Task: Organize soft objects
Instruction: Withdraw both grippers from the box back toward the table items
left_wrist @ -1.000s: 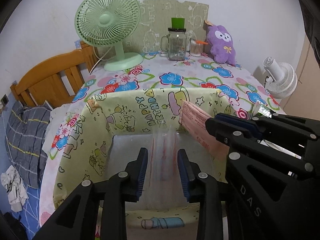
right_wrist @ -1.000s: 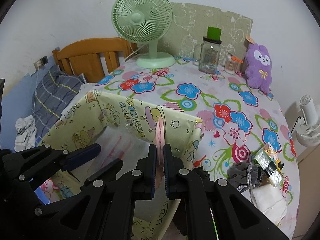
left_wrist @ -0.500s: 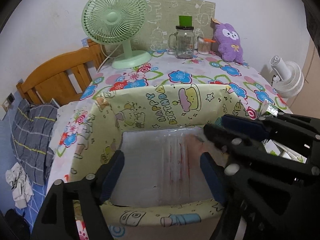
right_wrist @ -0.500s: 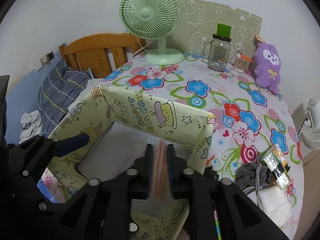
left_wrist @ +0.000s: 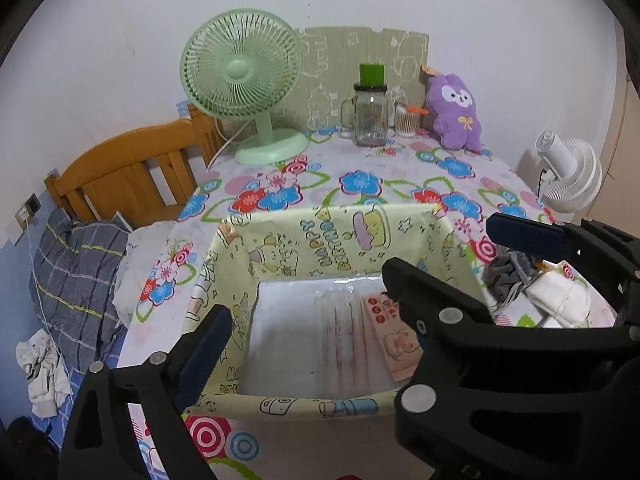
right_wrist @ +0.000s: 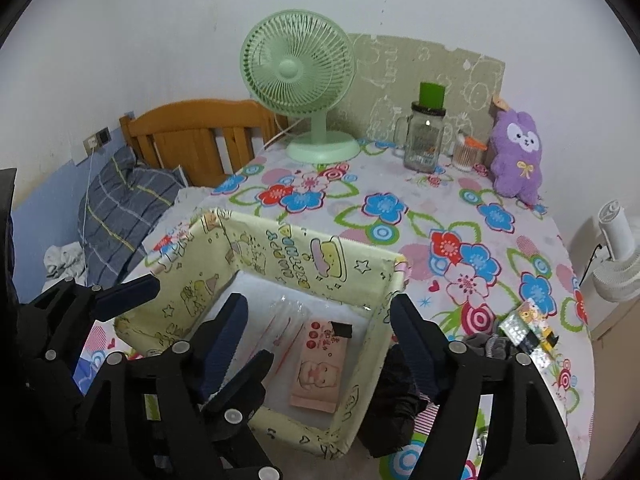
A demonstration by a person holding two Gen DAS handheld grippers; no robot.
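- Sitting flat on the floor of the yellow cartoon-print box (right_wrist: 320,264): pink tissue pack (right_wrist: 320,364) and clear plastic pack (right_wrist: 280,320) beside it, both already stowed.
- Left outside on the floral tablecloth (right_wrist: 460,216), right of the box: grey sock bundle (left_wrist: 506,276), white soft pack (left_wrist: 560,300), dark cloth (right_wrist: 396,400) touching the box's right wall; likely next to go in.
- Purple plush (right_wrist: 516,156) upright at far table edge, well apart from box; unclear if part of job.
- Left gripper (left_wrist: 304,320) above box opening, angled down, jaws just opened wide, nothing between them.
- Right gripper (right_wrist: 320,336) over box, angled down, jaws just spread apart, empty, pink pack lying free below.
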